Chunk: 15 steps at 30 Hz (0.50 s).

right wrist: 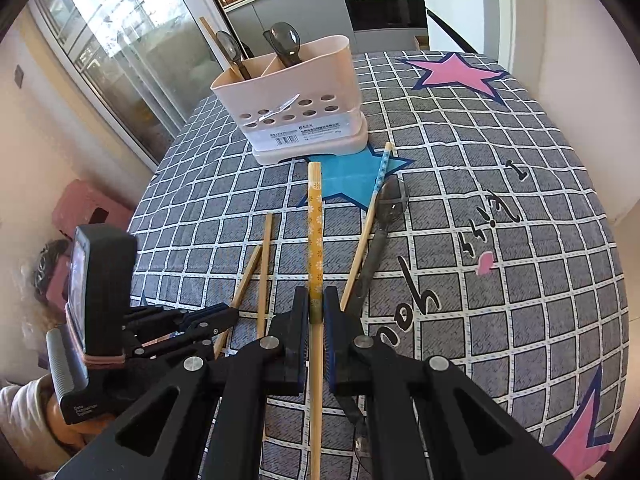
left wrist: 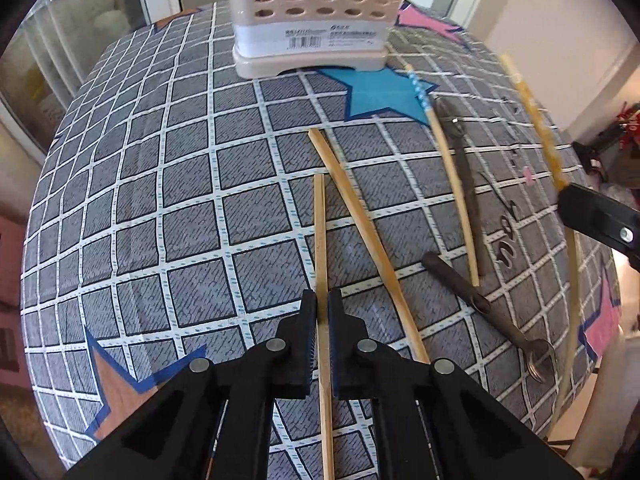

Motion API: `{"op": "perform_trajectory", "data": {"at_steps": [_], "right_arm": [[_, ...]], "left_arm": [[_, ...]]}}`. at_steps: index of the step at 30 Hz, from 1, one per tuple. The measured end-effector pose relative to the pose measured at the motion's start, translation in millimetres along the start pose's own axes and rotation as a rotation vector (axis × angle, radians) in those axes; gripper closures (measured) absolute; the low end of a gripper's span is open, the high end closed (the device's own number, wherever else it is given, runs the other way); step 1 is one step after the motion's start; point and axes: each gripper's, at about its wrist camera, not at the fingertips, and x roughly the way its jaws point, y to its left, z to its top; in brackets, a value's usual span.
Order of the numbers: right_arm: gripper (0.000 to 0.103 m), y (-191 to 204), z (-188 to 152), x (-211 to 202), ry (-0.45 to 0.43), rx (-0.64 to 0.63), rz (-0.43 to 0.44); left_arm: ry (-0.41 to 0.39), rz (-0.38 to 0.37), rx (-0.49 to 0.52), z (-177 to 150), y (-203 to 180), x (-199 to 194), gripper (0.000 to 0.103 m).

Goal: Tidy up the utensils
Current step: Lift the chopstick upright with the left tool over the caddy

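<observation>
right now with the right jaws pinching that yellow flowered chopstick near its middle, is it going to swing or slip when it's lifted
The yellow flowered chopstick looks thin, straight and stiff, so it probably won't droop. It sticks out well past both sides of the right gripper, so it may pivot if bumped. Its patterned end looks smooth and could slide; the jaws look shut tight on it.

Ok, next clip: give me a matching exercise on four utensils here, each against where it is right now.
Things:
1. plain bamboo chopstick
2. orange flower-patterned chopstick
3. blue-dotted chopstick
4. clear dark spoons

Places:
A. standing in the beige utensil holder
B. lying loose on the checked tablecloth, tip over the blue star
C. clamped in the left gripper
D. clamped in the right gripper

Pairs: 1-C, 2-D, 3-B, 4-A
</observation>
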Motion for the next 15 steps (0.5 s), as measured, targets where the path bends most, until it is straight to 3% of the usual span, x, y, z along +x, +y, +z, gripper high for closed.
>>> {"op": "perform_trajectory", "data": {"at_steps": [6,15], "right_arm": [[0.095,0.4,-3.3,4.4,0.013,0.013,0.008],[0.095,2.7,-4.9,5.8,0.002,0.022,0.012]], "left_arm": [[-0.108,-0.1,-0.01,-9.8,13.5,-28.0,0.066],[-0.245,-0.169,-0.03,5.0,34.2,-64.6,0.066]]}}
